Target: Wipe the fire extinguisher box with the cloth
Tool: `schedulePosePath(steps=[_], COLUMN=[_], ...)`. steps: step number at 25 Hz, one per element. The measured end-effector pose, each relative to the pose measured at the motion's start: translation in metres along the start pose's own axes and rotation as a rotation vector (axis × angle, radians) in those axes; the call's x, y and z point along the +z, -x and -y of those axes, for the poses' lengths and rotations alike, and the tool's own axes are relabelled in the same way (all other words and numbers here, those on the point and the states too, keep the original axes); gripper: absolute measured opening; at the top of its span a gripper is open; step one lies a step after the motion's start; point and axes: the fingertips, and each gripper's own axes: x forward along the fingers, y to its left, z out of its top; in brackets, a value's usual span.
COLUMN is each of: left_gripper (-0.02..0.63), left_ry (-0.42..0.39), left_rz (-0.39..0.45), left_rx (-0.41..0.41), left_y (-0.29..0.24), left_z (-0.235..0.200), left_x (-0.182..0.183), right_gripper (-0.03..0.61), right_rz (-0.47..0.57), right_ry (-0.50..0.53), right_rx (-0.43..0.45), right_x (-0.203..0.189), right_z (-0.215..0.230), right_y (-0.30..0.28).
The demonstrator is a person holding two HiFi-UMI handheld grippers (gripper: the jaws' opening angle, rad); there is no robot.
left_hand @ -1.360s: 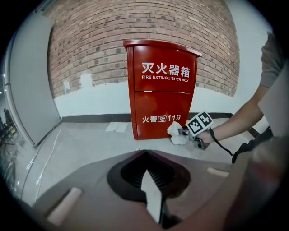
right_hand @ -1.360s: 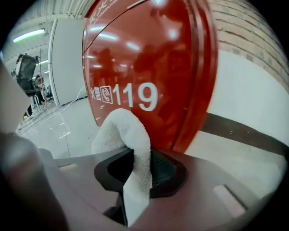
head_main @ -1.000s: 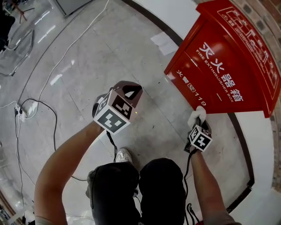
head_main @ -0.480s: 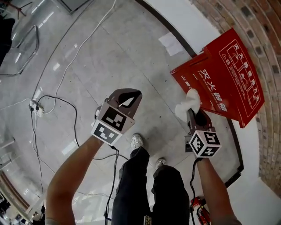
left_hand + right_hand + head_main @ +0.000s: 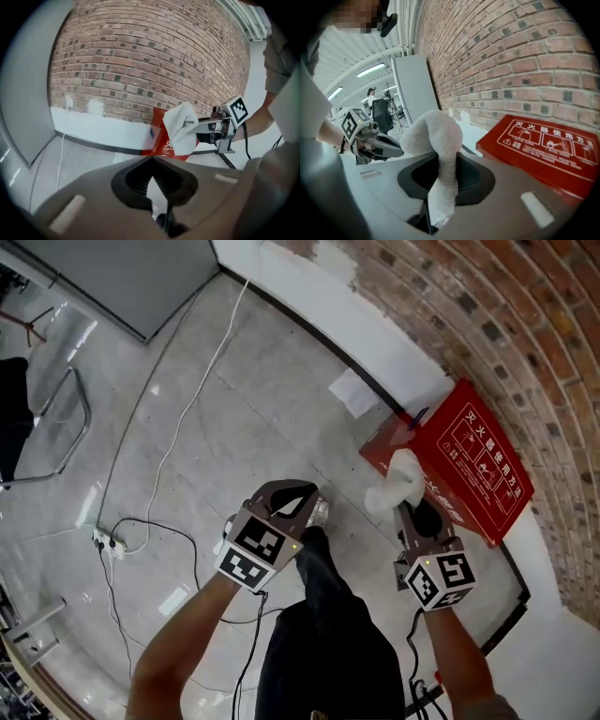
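"Where is the cloth (image 5: 395,482)?"

"Pinched in the right gripper (image 5: 409,510), whose jaws are closed on it. It bunches beyond the tips, just left of the red box (image 5: 473,457) by the brick wall (image 5: 525,334)."

"Touching the box?"

"Can't tell; the cloth hides that corner."

"And the left gripper (image 5: 298,498)?"

"Jaws together, empty, above the floor (image 5: 234,418). A white cable (image 5: 187,411) lies far left."

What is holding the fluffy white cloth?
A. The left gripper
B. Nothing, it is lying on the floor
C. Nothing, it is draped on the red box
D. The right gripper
D: in the right gripper view the white cloth is pinched between the jaws of the right gripper and sticks out past them, while the left gripper has nothing in its jaws.
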Motion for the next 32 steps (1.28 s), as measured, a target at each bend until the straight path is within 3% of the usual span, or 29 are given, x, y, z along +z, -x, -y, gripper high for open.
schedulePosePath(steps=[2, 6, 14, 20, 26, 32], left_gripper=[0.0, 0.0, 0.0, 0.0, 0.0, 0.0], left_ry=[-0.048, -0.053, -0.196, -0.296, -0.438, -0.512], left_rz=[-0.015, -0.025, -0.132, -0.164, -0.223, -0.286], left_rx=[-0.044, -0.1, -0.233, -0.399, -0.624, -0.729], left_y=[-0.013, -0.046, -0.079, -0.103, -0.113, -0.133], left_z=[-0.016, -0.054, -0.103, -0.128, -0.141, -0.138], left_x=[0.026, 0.077, 0.133, 0.156, 0.164, 0.155], right_gripper=[0.109, 0.109, 0.109, 0.109, 0.109, 0.109], right_rz=[0.016, 0.035, 0.053, 0.063, 0.092, 0.125], right_ry=[-0.026, -0.086, -0.192, -0.262, -0.374, -0.42], right_rx=[-0.031, -0.051, -0.171, -0.377, -0.709, -0.9], right_x=[0.02, 0.059, 0.089, 0.093, 0.082, 0.053], right_z=[0.001, 0.007, 0.024, 0.048, 0.048, 0.043], right_y=[-0.011, -0.047, -0.092, -0.111, -0.116, -0.116])
